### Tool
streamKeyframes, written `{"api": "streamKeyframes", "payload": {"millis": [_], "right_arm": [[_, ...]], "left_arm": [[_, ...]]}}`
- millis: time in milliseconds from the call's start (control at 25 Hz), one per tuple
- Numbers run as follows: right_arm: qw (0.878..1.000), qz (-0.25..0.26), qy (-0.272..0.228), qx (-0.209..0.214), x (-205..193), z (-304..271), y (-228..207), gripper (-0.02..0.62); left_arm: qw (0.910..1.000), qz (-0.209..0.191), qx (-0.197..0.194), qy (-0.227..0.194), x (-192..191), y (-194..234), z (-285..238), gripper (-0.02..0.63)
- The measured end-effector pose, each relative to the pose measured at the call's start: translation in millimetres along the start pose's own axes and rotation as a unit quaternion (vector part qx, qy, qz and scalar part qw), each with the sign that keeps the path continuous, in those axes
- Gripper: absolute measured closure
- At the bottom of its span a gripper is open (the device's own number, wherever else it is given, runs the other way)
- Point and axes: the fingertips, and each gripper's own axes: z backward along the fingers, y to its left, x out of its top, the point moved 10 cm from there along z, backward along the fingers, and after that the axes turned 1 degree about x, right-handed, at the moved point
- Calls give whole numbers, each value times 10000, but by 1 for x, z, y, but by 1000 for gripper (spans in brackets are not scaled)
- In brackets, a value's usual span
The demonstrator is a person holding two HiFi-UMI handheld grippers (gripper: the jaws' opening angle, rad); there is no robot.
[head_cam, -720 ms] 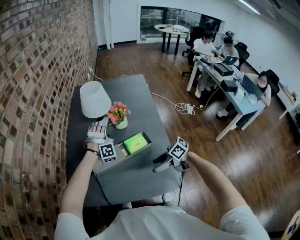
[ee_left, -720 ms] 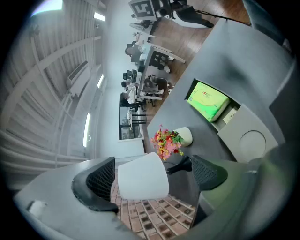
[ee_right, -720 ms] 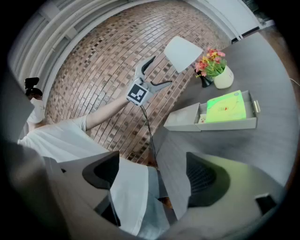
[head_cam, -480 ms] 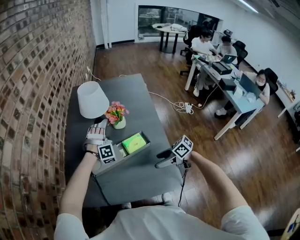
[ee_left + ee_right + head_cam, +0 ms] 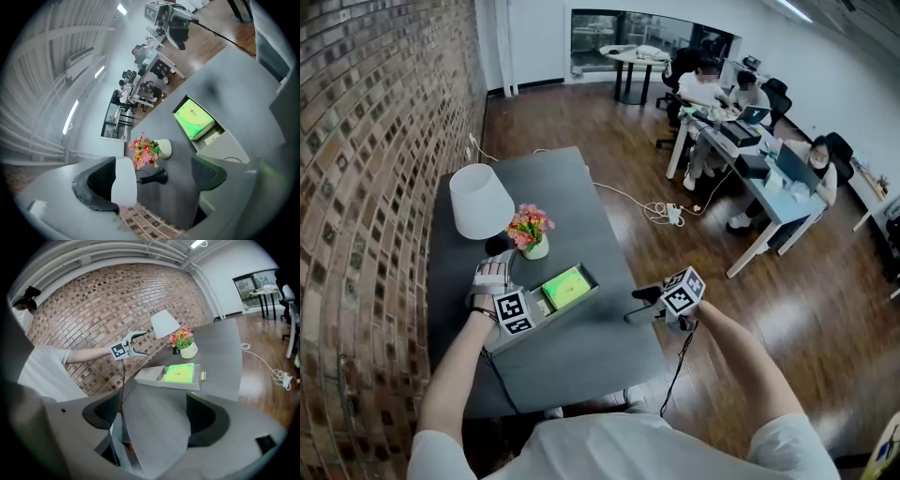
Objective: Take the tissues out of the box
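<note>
Approach stage: the green tissue pack [image 5: 565, 286] lies in the open box [image 5: 562, 311] on the table [image 5: 581, 361]. The left gripper [image 5: 493, 277], by the box's left end, and the right gripper [image 5: 642, 305], off the table's edge, both have their jaws apart with nothing between them. The next move probably calls for one gripper to reach over the pack and close on it.

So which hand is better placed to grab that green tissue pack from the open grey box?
Probably the left. The left gripper hovers open right beside the open grey box holding the green tissue pack, while the right gripper hangs past the grey table's edge, farther off.
</note>
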Motion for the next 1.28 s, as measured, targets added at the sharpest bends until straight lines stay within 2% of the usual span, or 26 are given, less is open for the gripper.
{"api": "streamKeyframes", "payload": {"millis": [240,640,840,1080,1280], "right_arm": [[9974,243,-207,-652,3,24,-11,153],[9905,758,-125,-1137,13,37,-18,152],[9834,1058,-425,-1409,27,38,-19,152],[9735,1529,-789,-1505,47,27,-6,150],[9688,1670,-1125,-1446,60,11,3,147]], "left_arm": [[9975,519,-419,-251,-5,-14,0,104],[9822,1469,-794,-863,-18,-19,20,114],[9648,2108,-825,-1336,-22,-19,37,115],[9325,2979,-762,-1893,-33,-15,58,117],[9132,3364,-683,-2197,-37,-16,74,117]]}}
